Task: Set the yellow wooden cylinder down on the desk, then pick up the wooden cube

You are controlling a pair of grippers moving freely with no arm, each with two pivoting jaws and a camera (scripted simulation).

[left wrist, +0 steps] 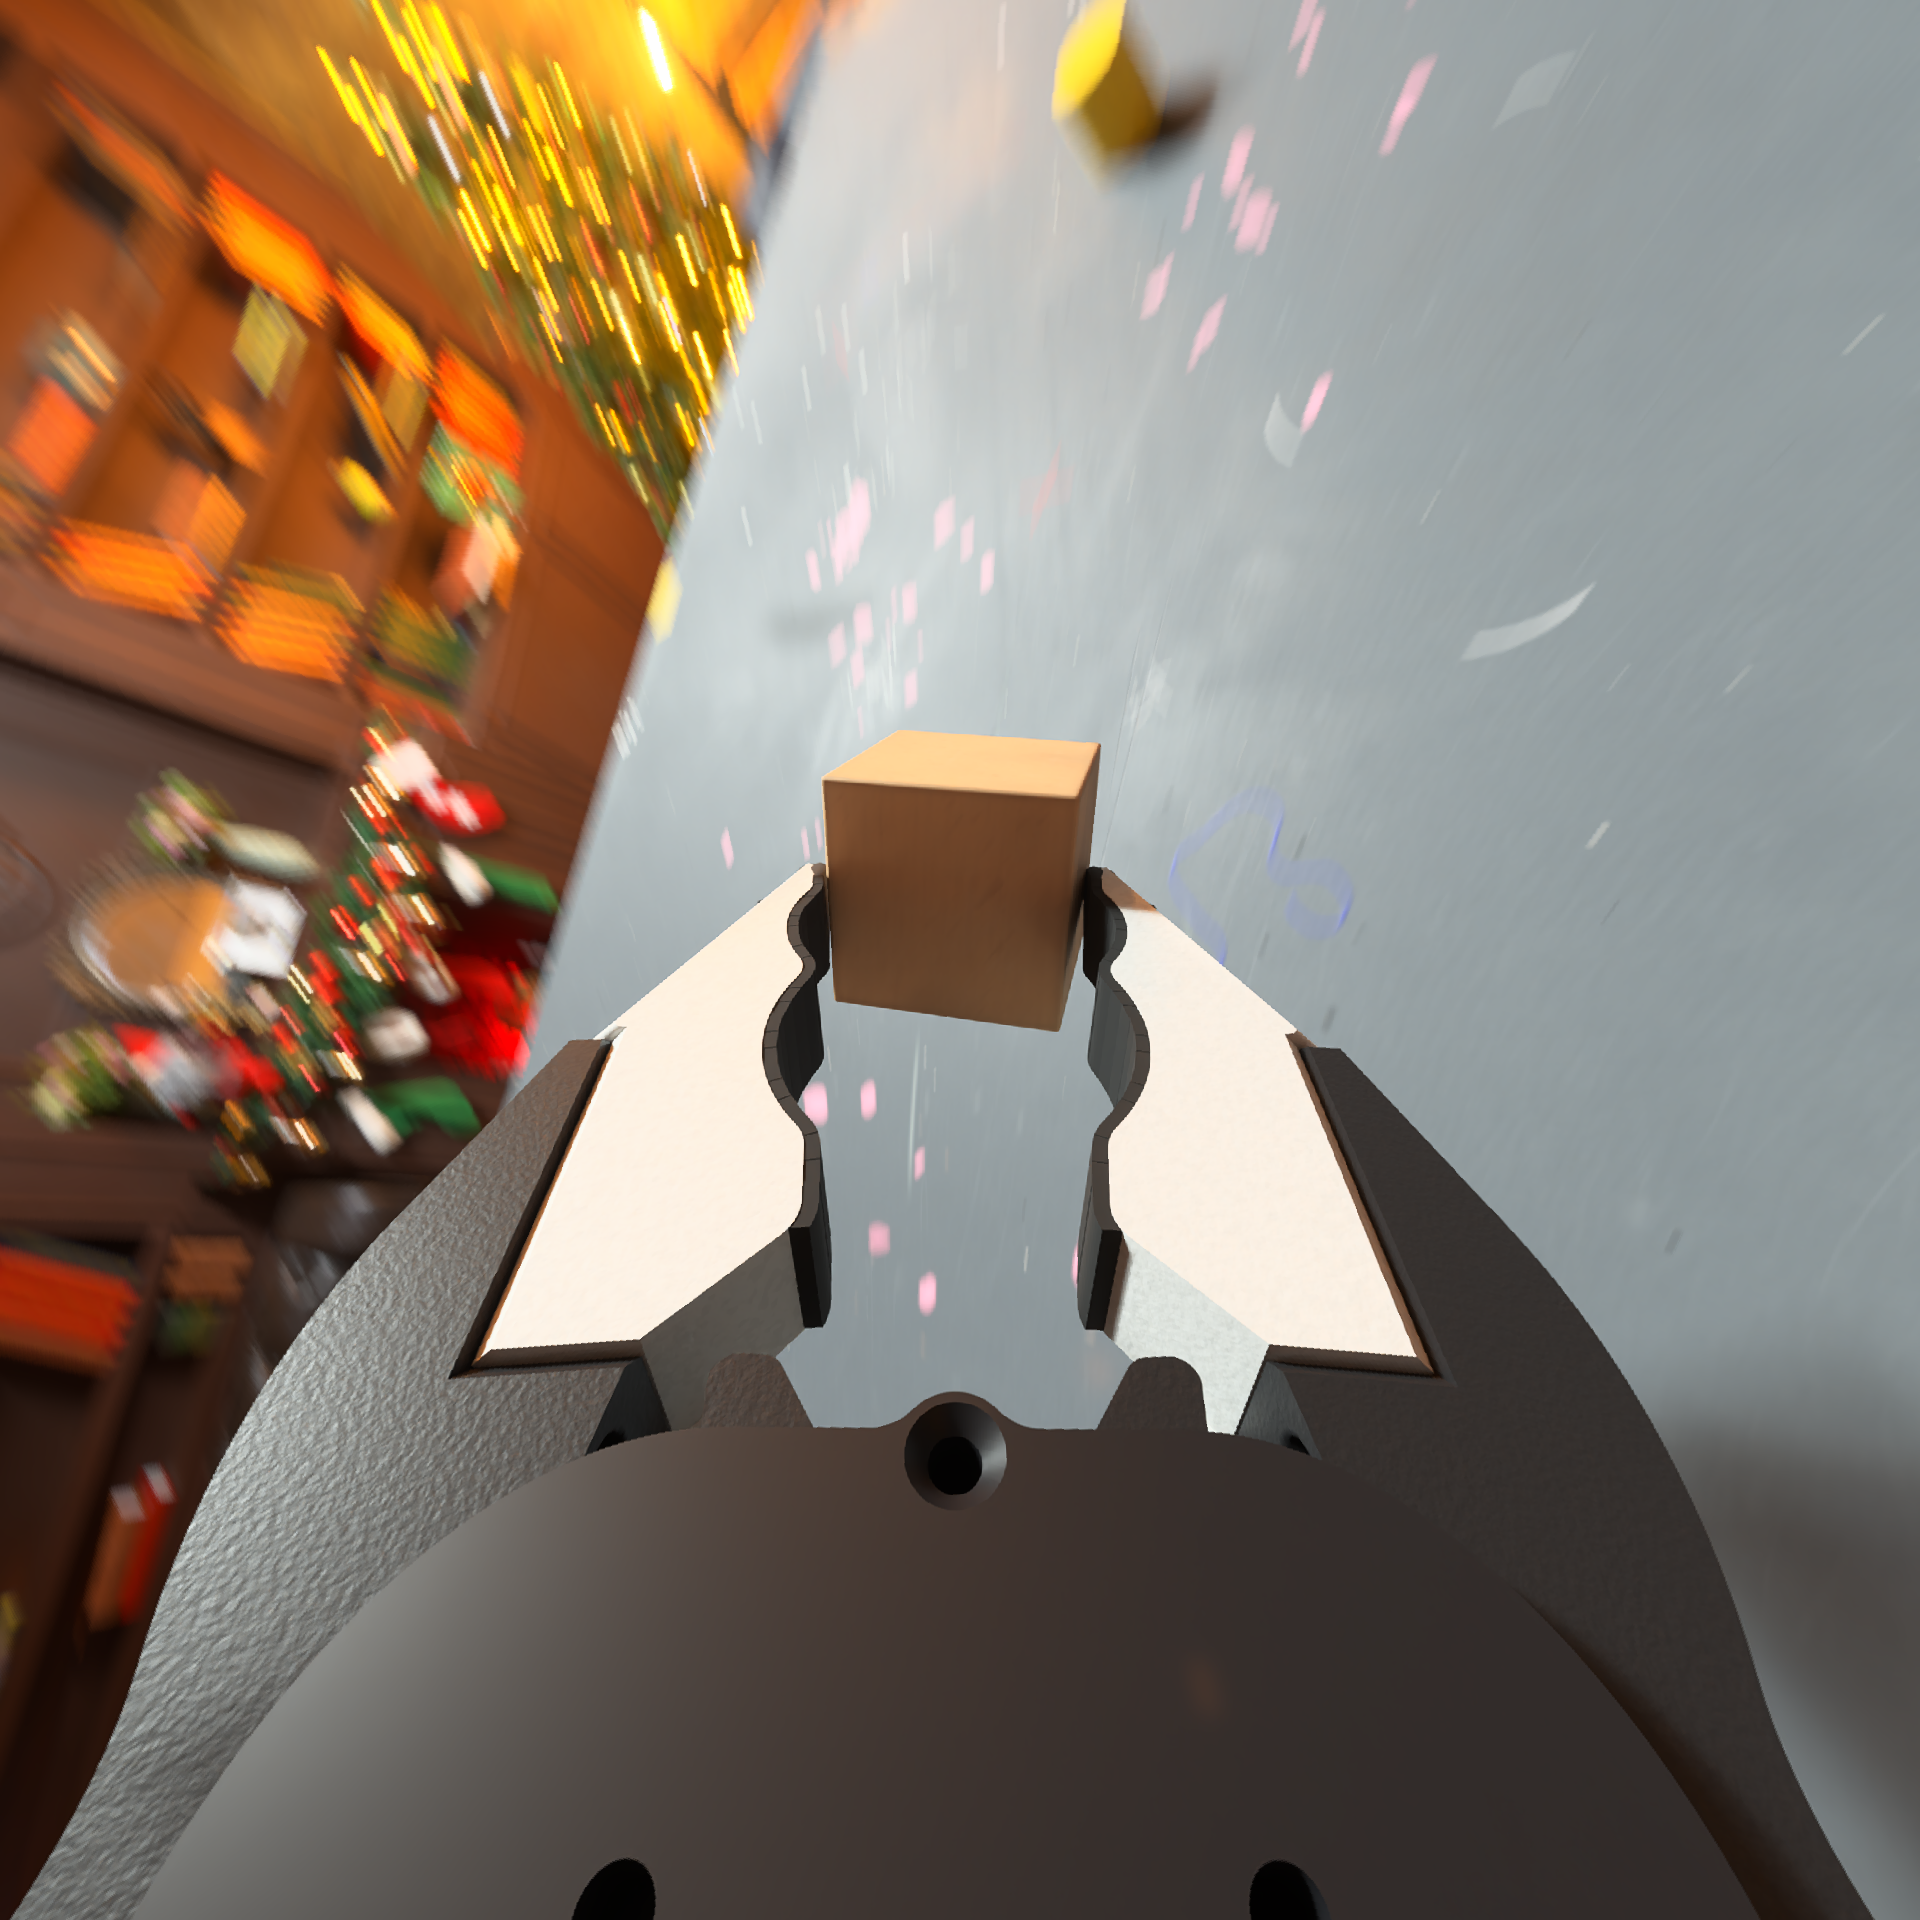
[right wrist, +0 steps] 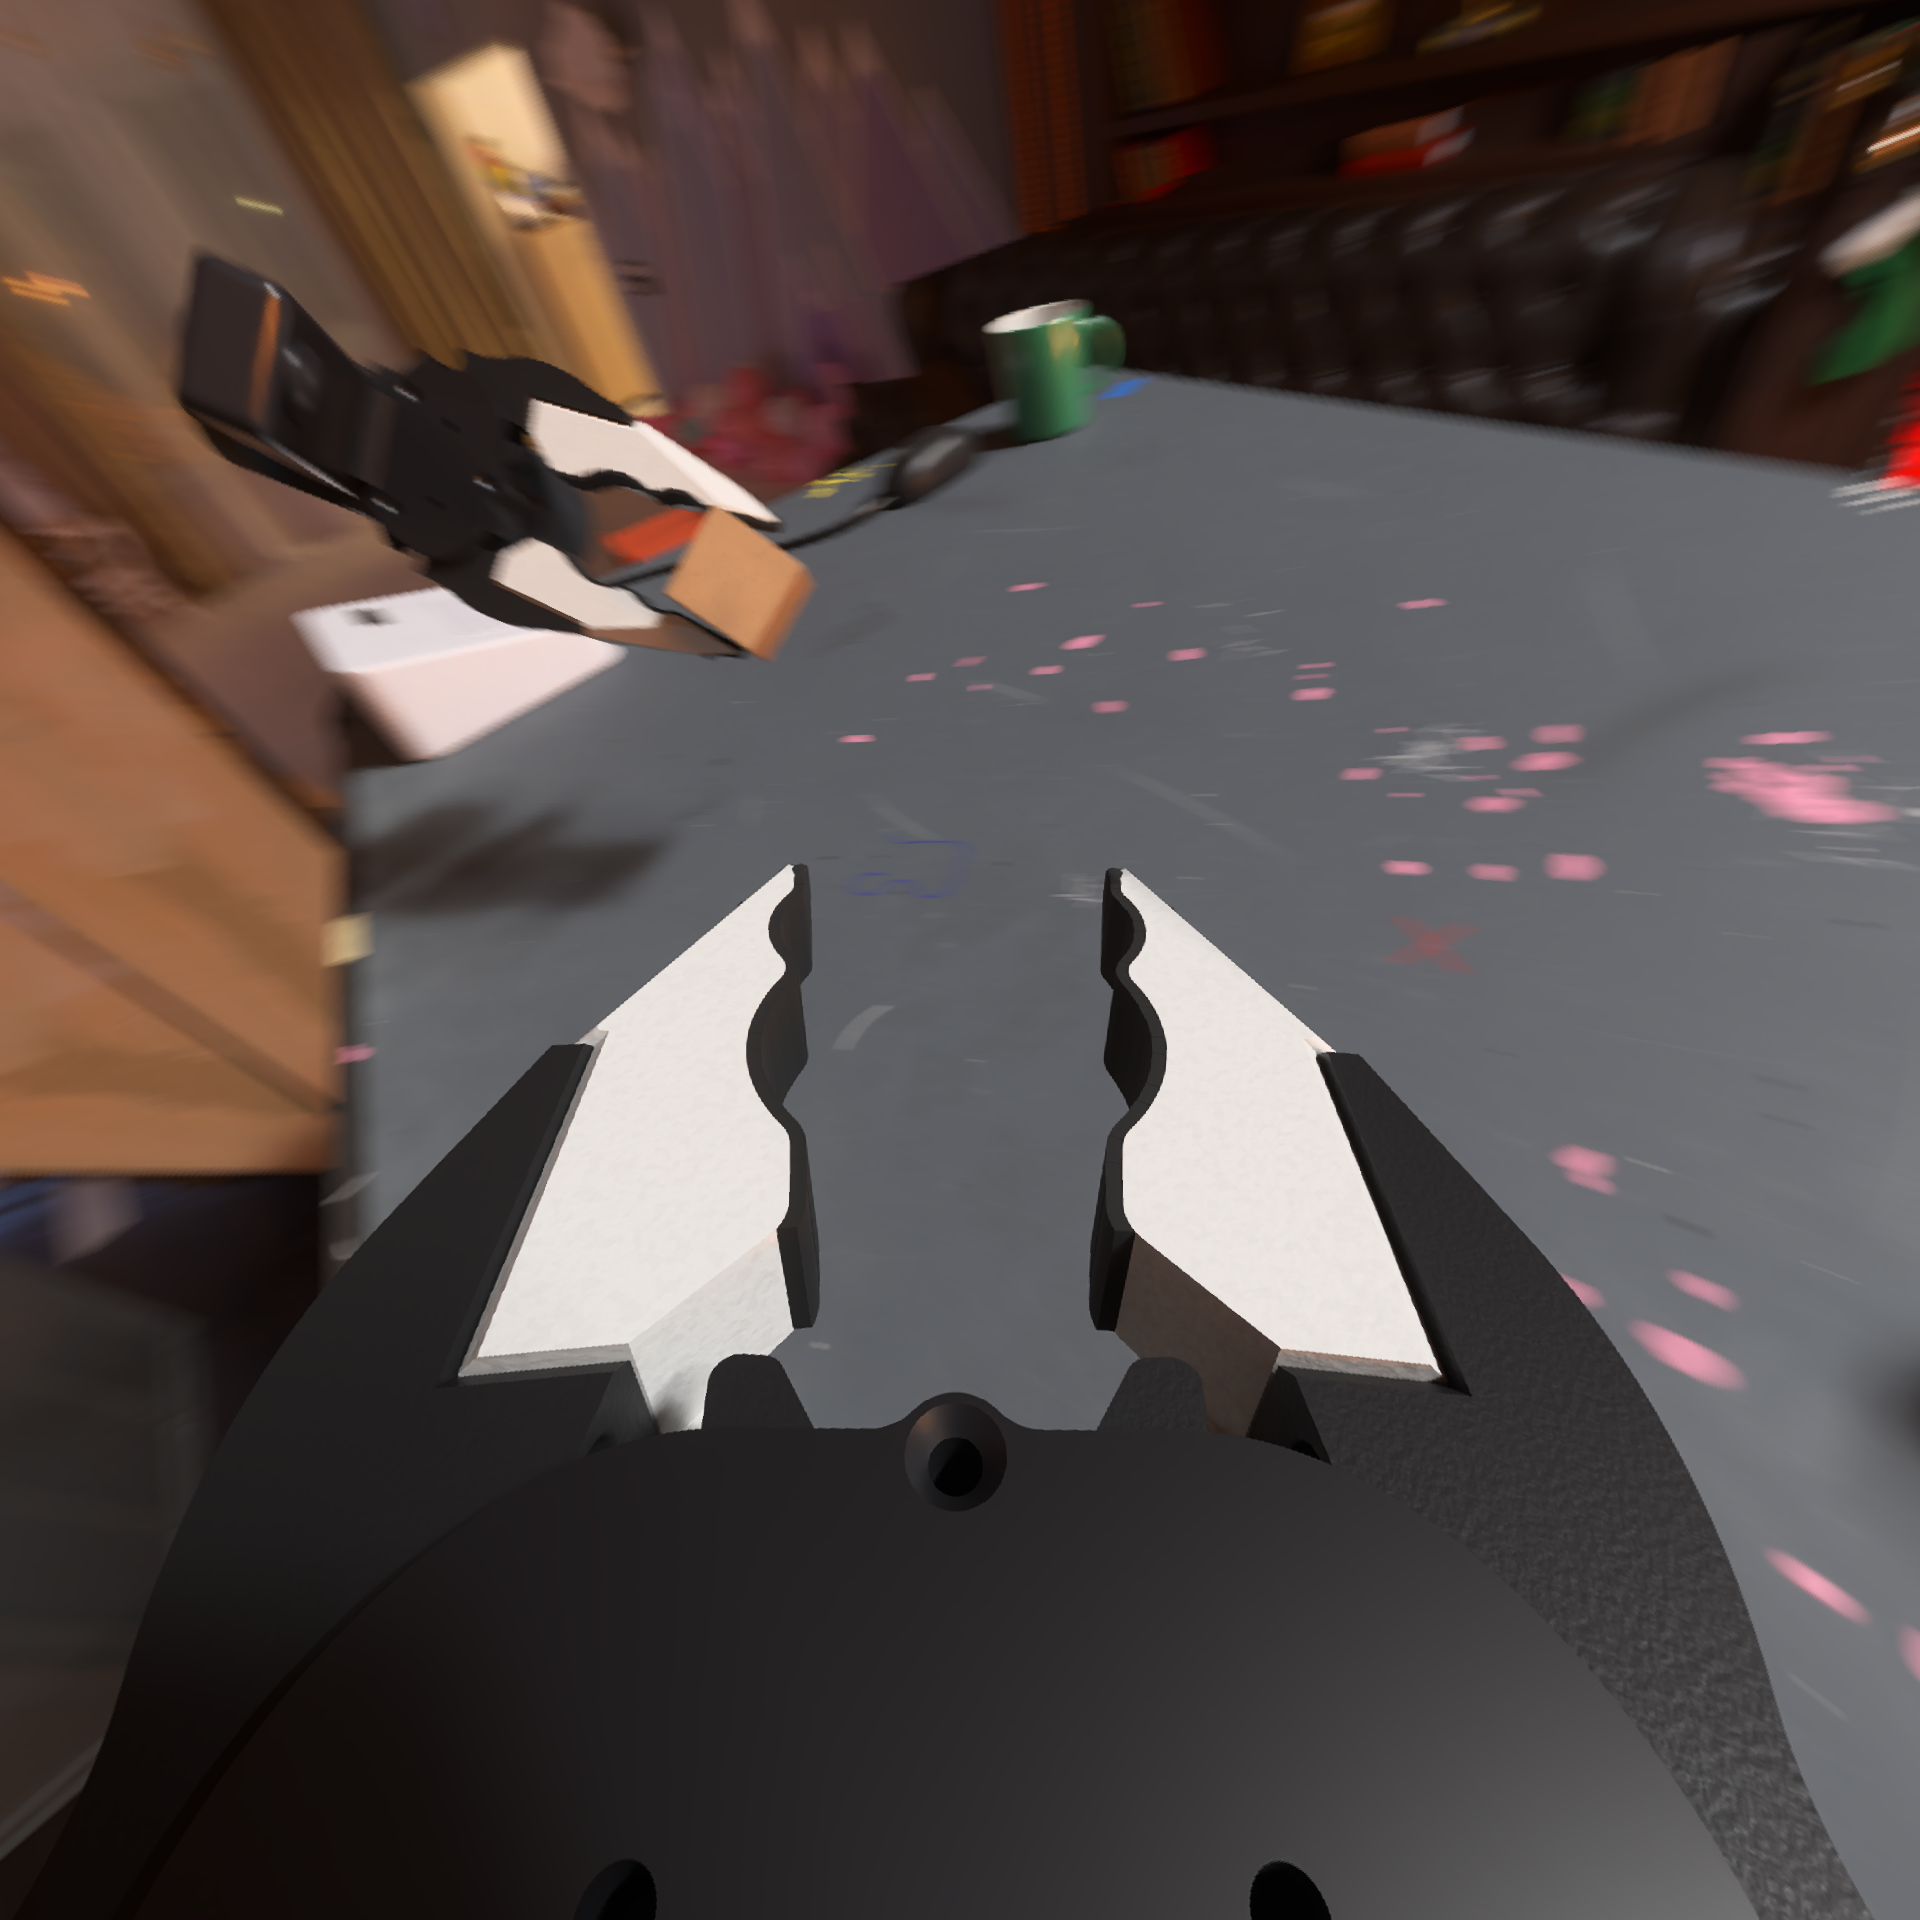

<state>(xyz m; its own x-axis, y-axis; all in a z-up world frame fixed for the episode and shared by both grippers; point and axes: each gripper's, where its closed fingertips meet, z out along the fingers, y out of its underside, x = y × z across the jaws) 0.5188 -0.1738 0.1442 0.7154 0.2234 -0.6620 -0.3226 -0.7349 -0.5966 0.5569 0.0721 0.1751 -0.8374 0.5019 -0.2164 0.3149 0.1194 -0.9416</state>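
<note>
Nearest the left wrist camera, the left gripper [left wrist: 956, 883] is clamped on the wooden cube [left wrist: 958, 883]. Both fingertips press against opposite side faces of the cube. The cube is held clear of the grey desk [left wrist: 1455, 935], which is speckled with pink flecks. A faint blue scribble [left wrist: 1262, 873] marks the desk surface to the right of the cube.

The yellow cylinder [left wrist: 1107, 78] sits on the desk at the far end of this view, well apart from the cube. Its shadow falls to its right. Blur prevents telling whether it is upright or on its side.

Seen from the right wrist camera, the right gripper [right wrist: 956, 883] has its fingers apart with nothing between them. It hangs above the desk [right wrist: 1143, 779].

The same view shows the left gripper [right wrist: 764, 582] at upper left, tilted and above the desk, with the cube [right wrist: 740, 600] between its tips. A white box [right wrist: 457, 665] lies behind it at the desk edge. A green mug [right wrist: 1049, 369] stands at the far edge.
</note>
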